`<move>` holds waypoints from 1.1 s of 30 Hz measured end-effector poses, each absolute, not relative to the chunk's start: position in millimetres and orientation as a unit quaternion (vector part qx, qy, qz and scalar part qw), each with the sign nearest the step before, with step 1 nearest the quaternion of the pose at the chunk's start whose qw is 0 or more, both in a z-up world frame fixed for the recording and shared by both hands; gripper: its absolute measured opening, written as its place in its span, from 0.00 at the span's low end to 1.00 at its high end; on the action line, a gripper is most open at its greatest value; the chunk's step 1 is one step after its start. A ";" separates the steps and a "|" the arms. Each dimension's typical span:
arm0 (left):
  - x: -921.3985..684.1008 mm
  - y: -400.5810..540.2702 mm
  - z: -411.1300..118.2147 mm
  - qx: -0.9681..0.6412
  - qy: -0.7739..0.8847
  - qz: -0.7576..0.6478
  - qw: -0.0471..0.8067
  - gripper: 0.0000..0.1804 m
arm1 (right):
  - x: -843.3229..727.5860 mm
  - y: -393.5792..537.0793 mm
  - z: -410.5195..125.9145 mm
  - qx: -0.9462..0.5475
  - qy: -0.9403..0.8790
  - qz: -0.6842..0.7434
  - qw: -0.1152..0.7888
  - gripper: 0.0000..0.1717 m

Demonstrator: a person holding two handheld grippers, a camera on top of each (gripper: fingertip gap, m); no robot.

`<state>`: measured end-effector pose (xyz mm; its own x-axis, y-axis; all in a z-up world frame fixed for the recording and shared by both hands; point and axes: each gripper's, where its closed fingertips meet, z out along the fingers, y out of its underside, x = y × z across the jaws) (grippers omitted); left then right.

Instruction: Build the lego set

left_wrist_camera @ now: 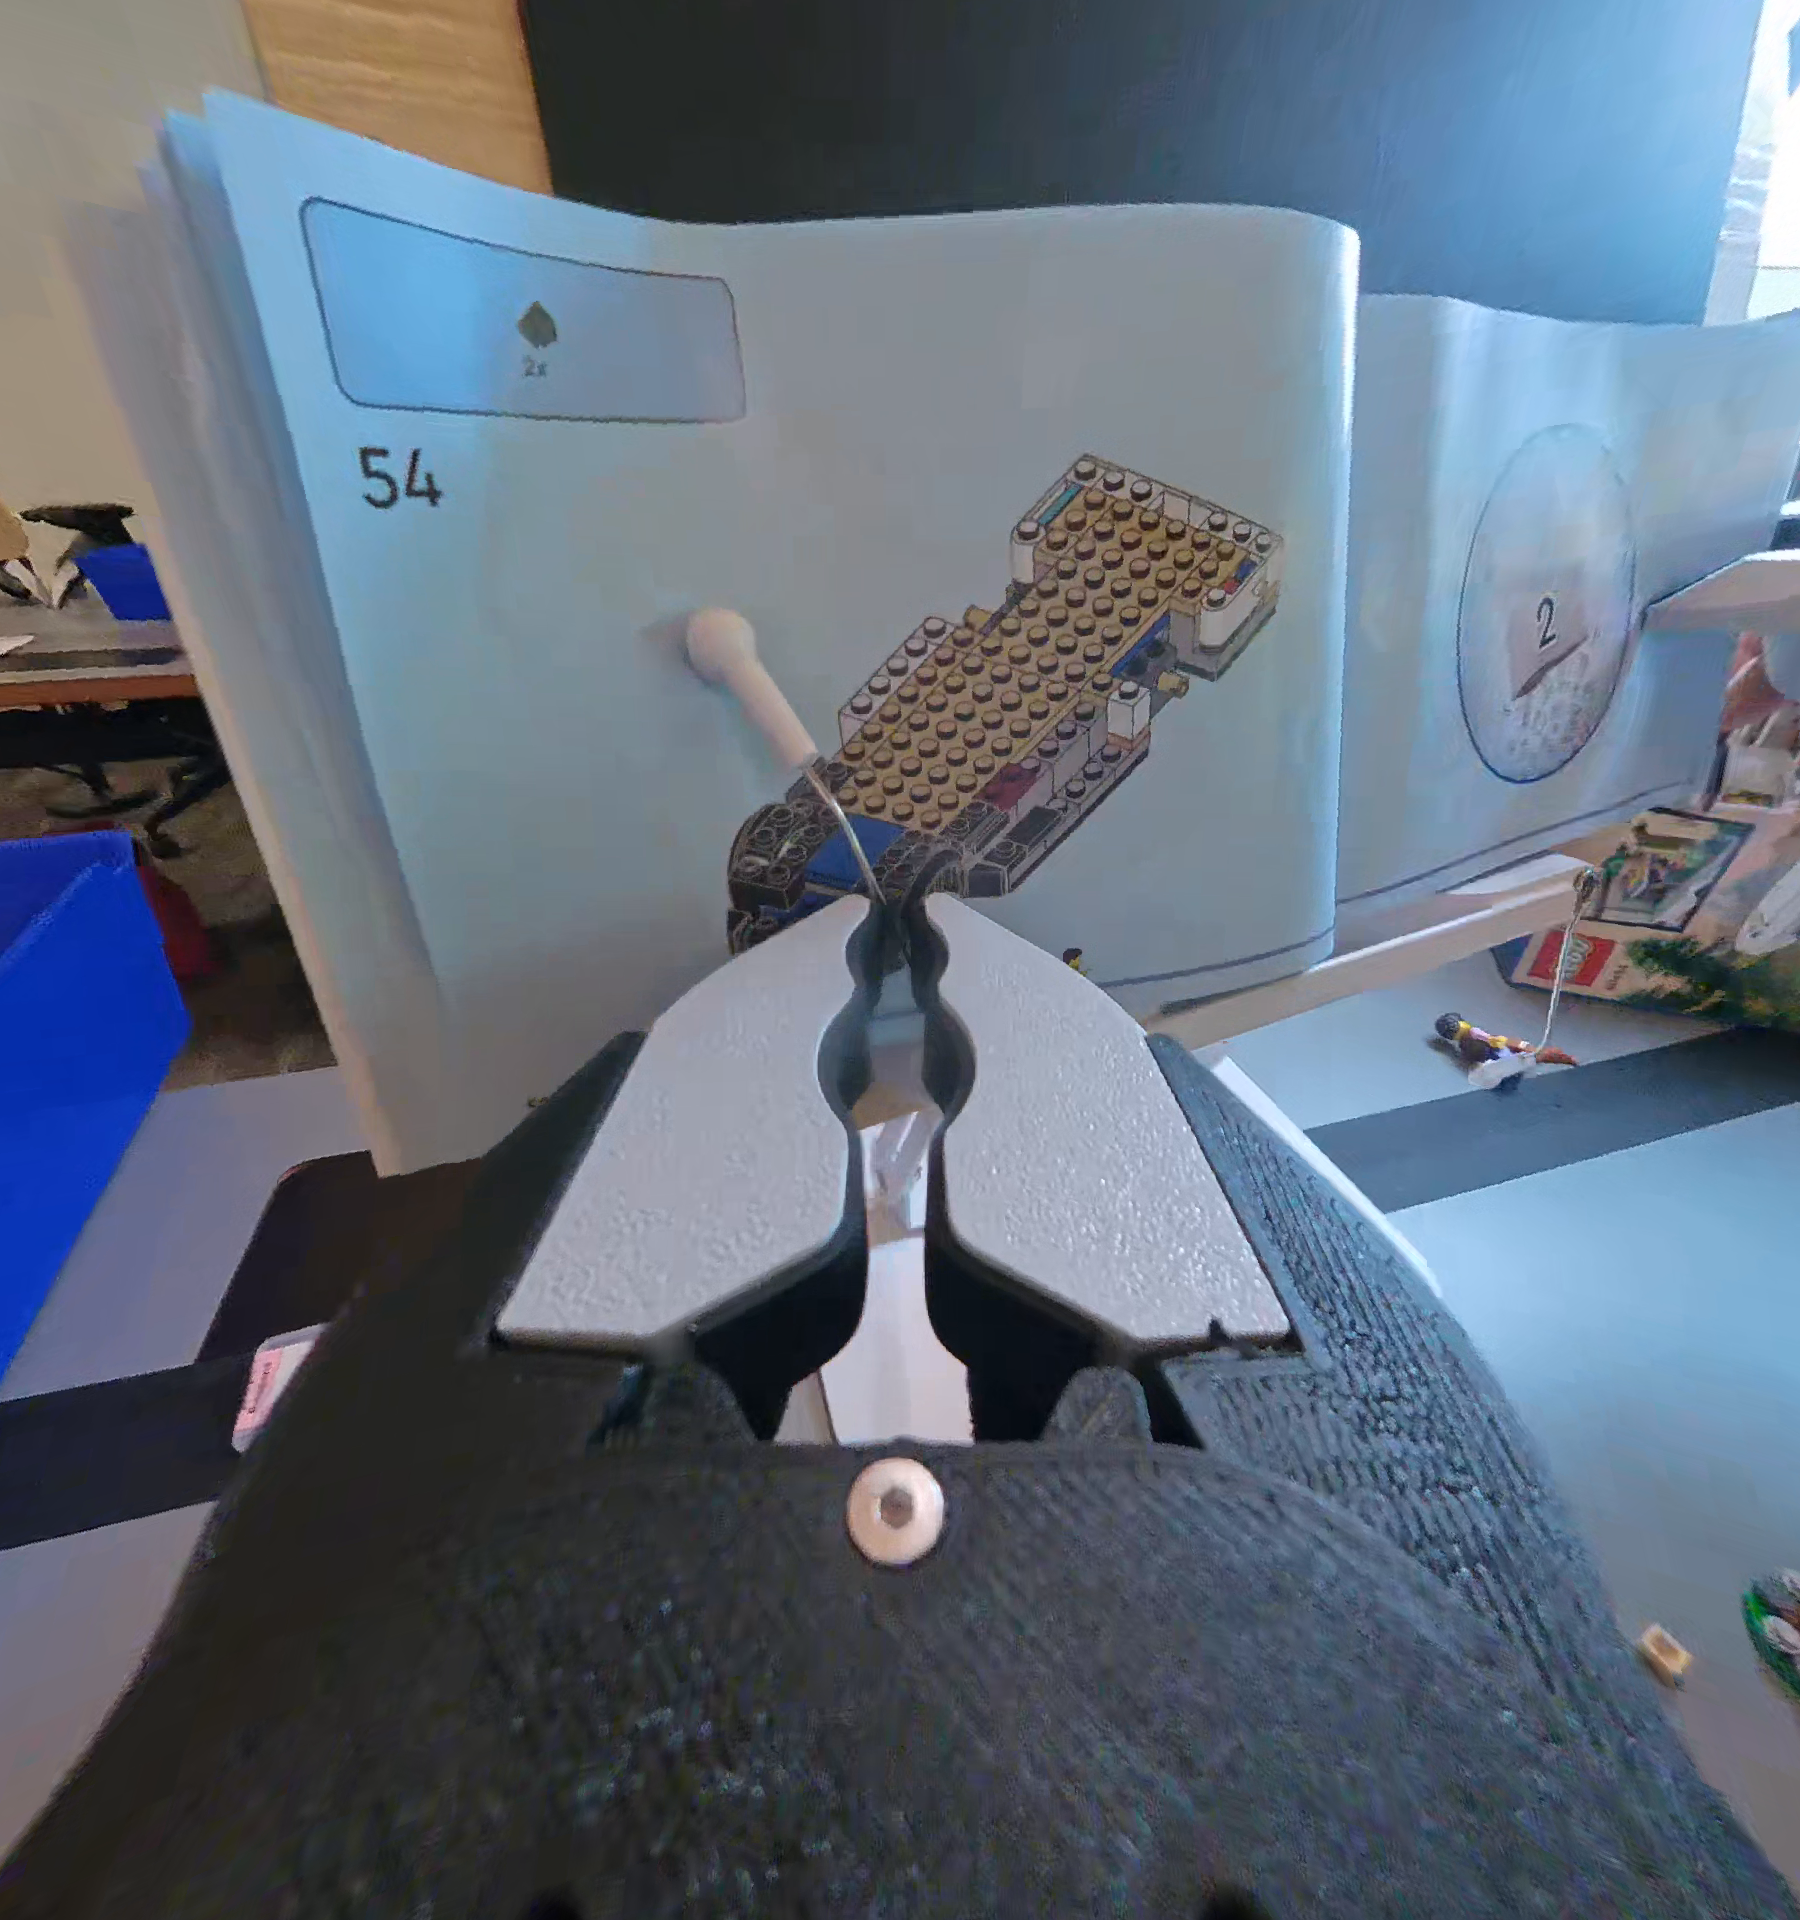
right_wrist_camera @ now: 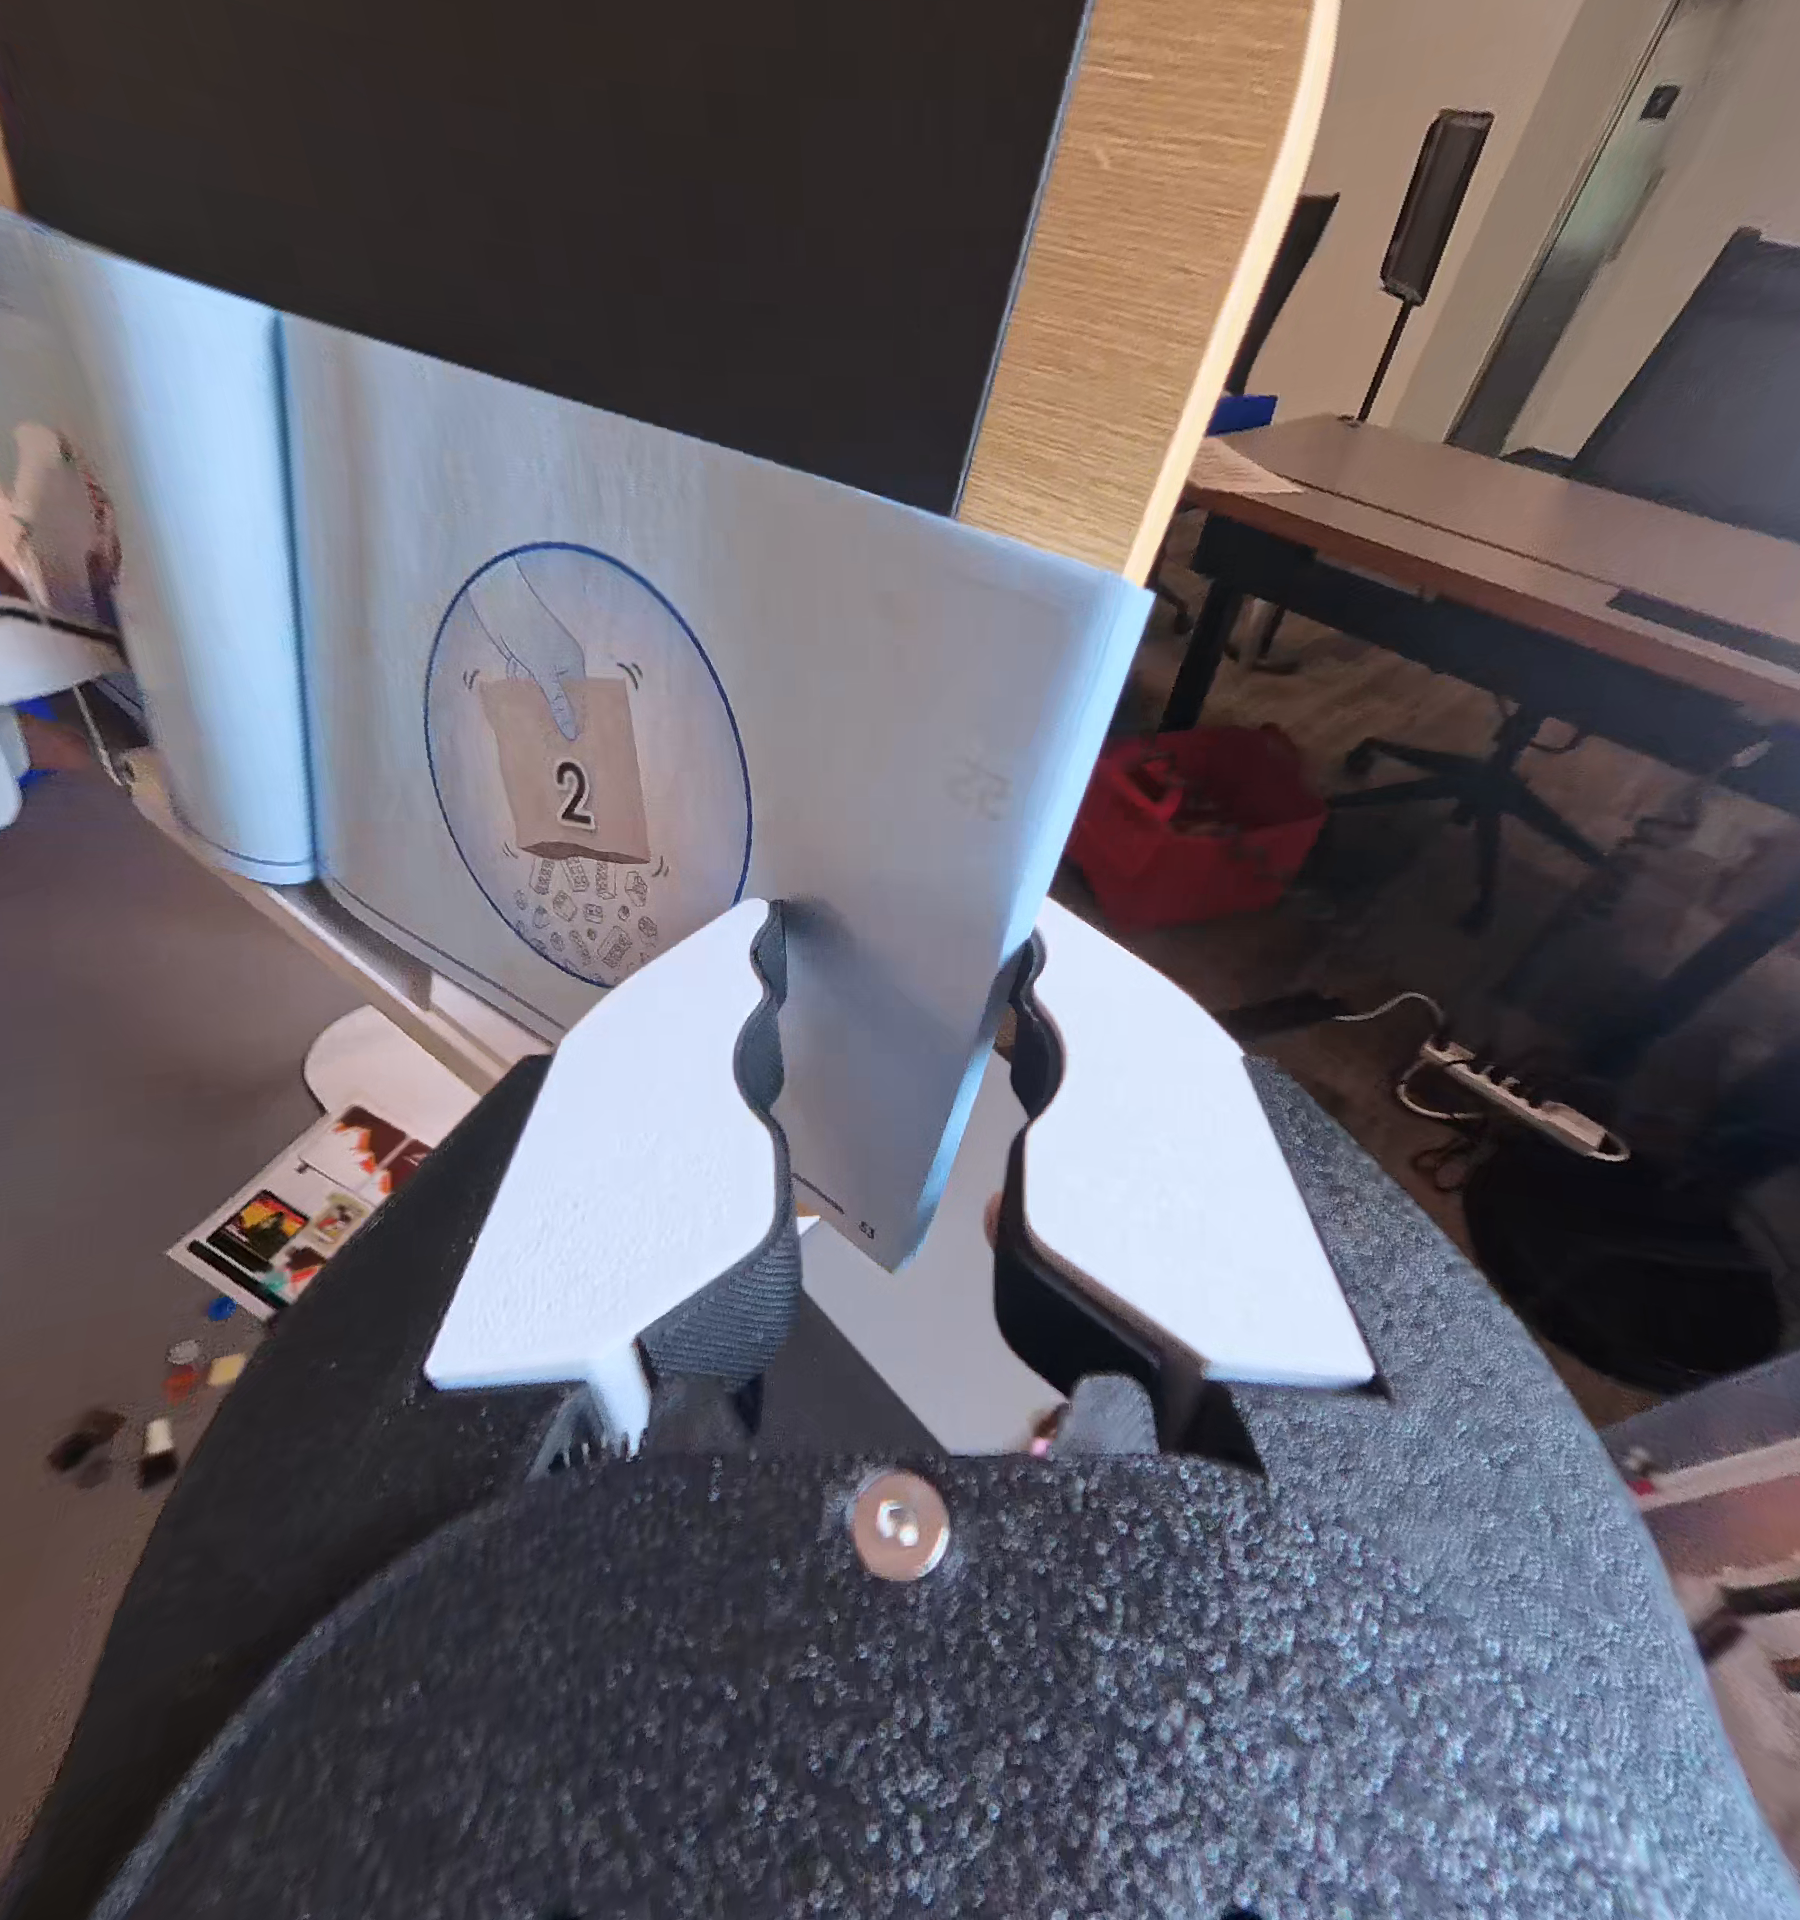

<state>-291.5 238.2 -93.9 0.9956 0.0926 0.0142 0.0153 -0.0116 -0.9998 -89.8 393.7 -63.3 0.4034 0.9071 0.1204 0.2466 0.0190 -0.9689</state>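
Note:
An open pale-blue building-instruction booklet [left_wrist_camera: 563, 623] stands upright on a white stand on the grey table. In the left wrist view, my left gripper [left_wrist_camera: 896, 914] is shut on the thin metal wire [left_wrist_camera: 849, 831] of the stand's page-holder arm. The arm's white tip [left_wrist_camera: 745, 675] rests against the left page. In the right wrist view, my right gripper [right_wrist_camera: 901, 945] is closed around the lower outer corner of the booklet's right-hand pages [right_wrist_camera: 875, 727]. The left pad [right_wrist_camera: 766, 997] lies on the page face. The right pad [right_wrist_camera: 1031, 1018] is at the stack's edge.
A blue bin [left_wrist_camera: 23, 1039] stands at the left. A toy box [left_wrist_camera: 1706, 935] and a minifigure [left_wrist_camera: 1488, 1044] lie at the right of the table. A leaflet [right_wrist_camera: 283, 1236] and loose bricks [right_wrist_camera: 137, 1444] lie below the stand. A red bin [right_wrist_camera: 1197, 821] and a desk [right_wrist_camera: 1550, 582] are beyond.

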 end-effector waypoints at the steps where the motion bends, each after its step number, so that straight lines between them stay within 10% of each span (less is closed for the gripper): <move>1: -290.7 237.9 -93.1 -0.708 -0.025 0.047 0.704 0.03 | -90.1 396.0 -62.0 -0.632 -0.462 0.286 0.553 0.24; 16: -251.6 240.2 -91.2 -0.660 0.231 0.322 0.638 0.01 | -69.6 361.7 -27.4 -0.558 -0.403 0.215 0.693 0.27; 18: -246.8 240.9 -94.8 -0.646 0.261 0.348 0.627 0.01 | -104.7 311.4 -39.0 -0.508 -0.504 0.259 0.649 0.14; 33: -229.9 249.5 -113.6 -0.623 0.441 0.448 0.466 0.01 | -190.0 270.5 -121.6 -0.545 -0.621 0.213 0.522 0.14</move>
<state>-229.9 249.5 -113.6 0.2097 -0.1323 -0.9688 -0.9666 -0.1776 -0.1850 -190.0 270.5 -121.6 0.1382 0.8992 0.4151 0.4544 0.3149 -0.8333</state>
